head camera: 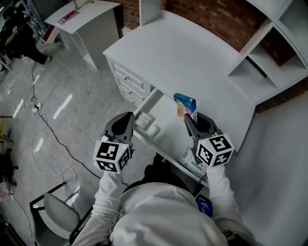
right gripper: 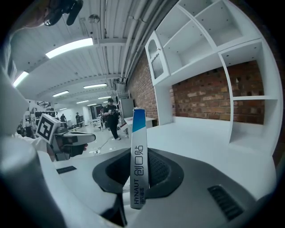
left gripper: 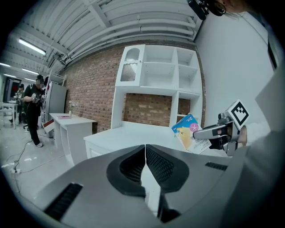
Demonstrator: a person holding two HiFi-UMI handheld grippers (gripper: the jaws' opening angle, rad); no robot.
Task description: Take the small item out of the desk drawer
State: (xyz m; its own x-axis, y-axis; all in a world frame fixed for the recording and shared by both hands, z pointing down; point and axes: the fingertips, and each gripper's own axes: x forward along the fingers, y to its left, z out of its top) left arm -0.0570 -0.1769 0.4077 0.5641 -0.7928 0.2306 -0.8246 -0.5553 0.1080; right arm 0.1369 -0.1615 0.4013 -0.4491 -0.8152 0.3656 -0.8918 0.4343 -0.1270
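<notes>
Extraction is likely ending: right gripper (head camera: 186,118) is clamping small box (head camera: 185,104) above the drawer (head camera: 166,130); left gripper (head camera: 129,116) is sitting closed; set-down likely next.

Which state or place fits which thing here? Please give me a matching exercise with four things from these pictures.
Things:
1. left claw
2. right claw
3. desk drawer
4. pink item

States or places:
A. pulled open
B. lying on the far white table
C. shut, nothing between the pads
D. shut on the small blue box

Pairs: 1-C, 2-D, 3-A, 4-B.
</notes>
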